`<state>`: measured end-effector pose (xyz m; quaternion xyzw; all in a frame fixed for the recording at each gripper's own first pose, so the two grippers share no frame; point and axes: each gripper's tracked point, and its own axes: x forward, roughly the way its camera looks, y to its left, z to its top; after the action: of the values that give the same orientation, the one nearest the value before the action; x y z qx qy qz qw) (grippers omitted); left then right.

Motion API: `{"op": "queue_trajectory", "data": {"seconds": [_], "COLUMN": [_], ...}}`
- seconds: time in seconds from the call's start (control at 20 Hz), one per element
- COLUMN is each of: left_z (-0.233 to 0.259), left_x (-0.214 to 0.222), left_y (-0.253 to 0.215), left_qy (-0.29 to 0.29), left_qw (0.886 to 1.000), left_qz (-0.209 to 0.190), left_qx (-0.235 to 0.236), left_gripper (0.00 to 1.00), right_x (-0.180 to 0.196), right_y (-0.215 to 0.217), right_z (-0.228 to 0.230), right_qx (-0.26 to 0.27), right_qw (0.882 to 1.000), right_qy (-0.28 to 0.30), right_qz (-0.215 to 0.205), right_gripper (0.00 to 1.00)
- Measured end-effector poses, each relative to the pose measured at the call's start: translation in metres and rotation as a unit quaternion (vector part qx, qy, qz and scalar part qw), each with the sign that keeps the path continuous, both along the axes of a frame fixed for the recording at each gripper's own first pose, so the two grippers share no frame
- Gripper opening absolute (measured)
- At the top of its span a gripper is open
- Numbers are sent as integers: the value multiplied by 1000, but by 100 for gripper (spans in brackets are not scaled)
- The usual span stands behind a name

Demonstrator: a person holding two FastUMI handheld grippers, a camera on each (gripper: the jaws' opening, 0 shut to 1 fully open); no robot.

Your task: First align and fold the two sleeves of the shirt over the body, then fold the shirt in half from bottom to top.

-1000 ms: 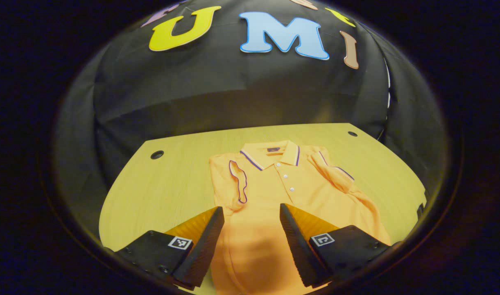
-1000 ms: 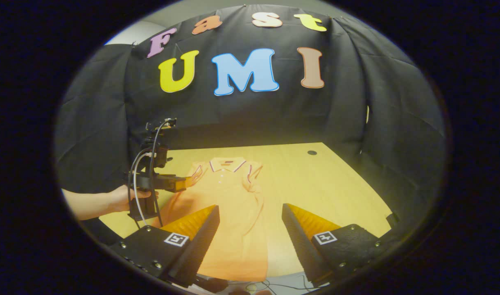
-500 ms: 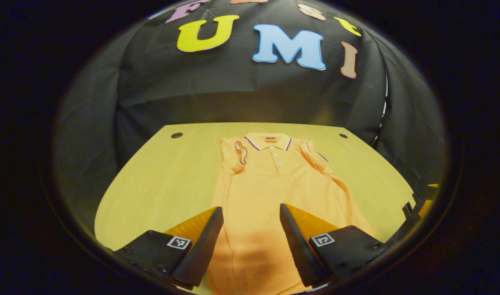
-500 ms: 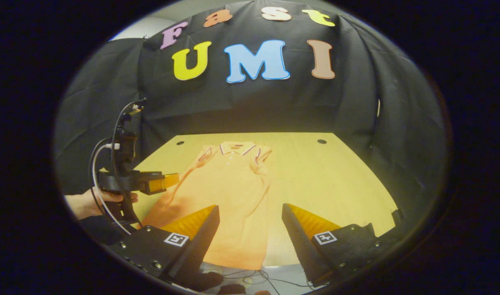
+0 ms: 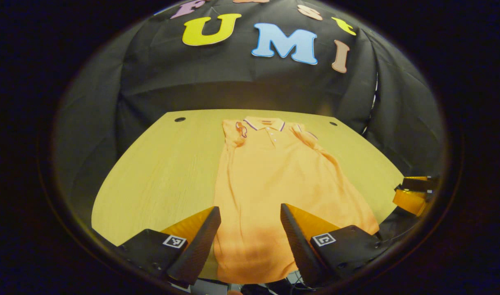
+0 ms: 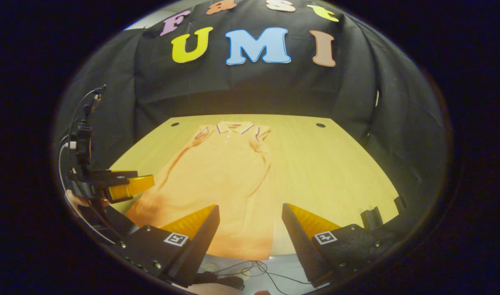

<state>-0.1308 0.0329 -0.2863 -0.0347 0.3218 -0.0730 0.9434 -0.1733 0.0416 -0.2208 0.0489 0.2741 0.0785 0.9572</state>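
left gripper view: shirt [image 5: 270, 180] flat on counter [image 5: 159, 172], sleeves folded in, left claw [image 5: 250, 241] open above hem | right gripper view: right claw [image 6: 250, 241] open over hem's right corner | advice: pinch both hem corners evenly

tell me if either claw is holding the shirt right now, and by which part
Nothing is held. The left claw and the right claw are both open above the hem end of the orange polo shirt, which lies flat on the table.

Orange shirt [image 6: 221, 176] lies flat on the table [image 6: 327, 172], sleeves folded in.
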Motion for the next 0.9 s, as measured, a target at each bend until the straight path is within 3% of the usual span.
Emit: {"op": "queue_trajectory", "data": {"seconds": [0.6,0.9], "left_z": [-57,-65], "left_x": [-74,-79], "left_y": [15,11], "left_qy": [68,74], "left_qw": [997,997], "left_qz": [-21,-24], "left_qx": [4,15], "left_gripper": [96,94], "right_x": [-12,-21], "right_y": [1,9], "right_z": [-66,-85], "right_qx": [1,1], "right_qw": [994,990], "right_qy": [107,139], "right_qz": [-36,-21], "right_gripper": [95,96]}}
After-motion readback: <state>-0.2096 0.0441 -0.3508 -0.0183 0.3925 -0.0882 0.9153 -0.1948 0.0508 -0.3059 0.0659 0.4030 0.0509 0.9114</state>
